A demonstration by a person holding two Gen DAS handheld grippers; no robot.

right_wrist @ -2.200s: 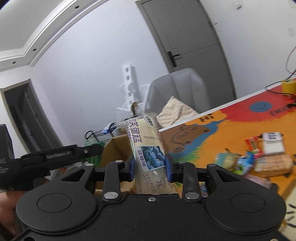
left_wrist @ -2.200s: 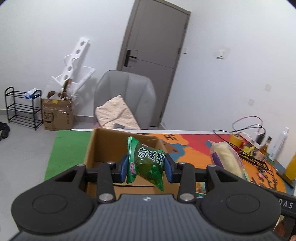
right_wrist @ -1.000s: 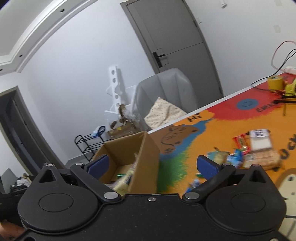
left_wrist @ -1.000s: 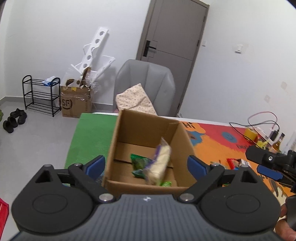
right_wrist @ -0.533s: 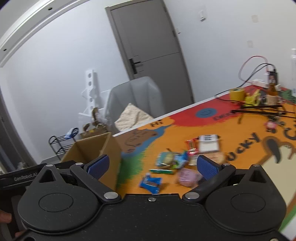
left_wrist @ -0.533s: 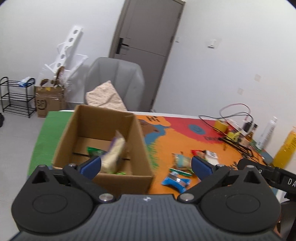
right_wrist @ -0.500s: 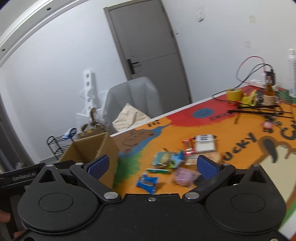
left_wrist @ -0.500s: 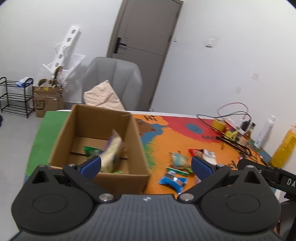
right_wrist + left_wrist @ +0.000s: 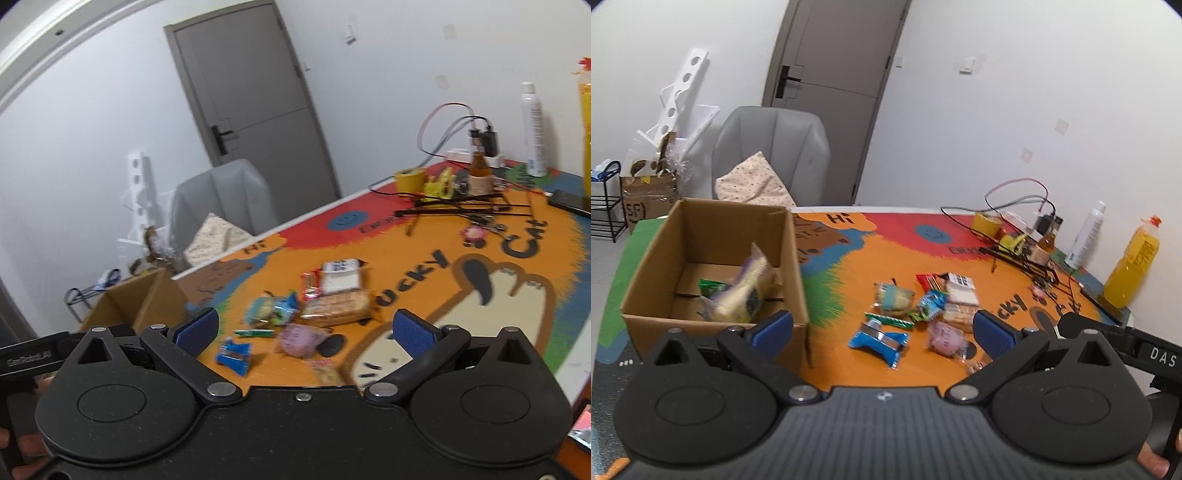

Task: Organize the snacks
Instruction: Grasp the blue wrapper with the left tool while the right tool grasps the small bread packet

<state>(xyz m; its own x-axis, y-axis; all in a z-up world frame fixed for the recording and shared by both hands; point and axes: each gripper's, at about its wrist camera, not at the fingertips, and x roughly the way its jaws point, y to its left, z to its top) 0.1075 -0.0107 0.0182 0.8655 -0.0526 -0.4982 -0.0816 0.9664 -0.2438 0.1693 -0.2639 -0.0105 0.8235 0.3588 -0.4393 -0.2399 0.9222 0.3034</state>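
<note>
The left hand-held gripper (image 9: 882,330) has its blue pads spread wide apart with nothing between them, and the right hand-held gripper (image 9: 304,330) is equally wide and empty. The cardboard box (image 9: 713,240) stands open on the counter (image 9: 849,258) as the landmark: inside it lie a pale cake packet (image 9: 746,291) and a green snack bag (image 9: 711,286). Just right of the box, a loose cluster of snacks sits on the orange mat: a blue wrapper (image 9: 881,339), a pink packet (image 9: 945,336), a cracker pack (image 9: 338,304) and a white-labelled packet (image 9: 340,277). Well beyond the box to the right stands an orange juice bottle (image 9: 1134,264).
</note>
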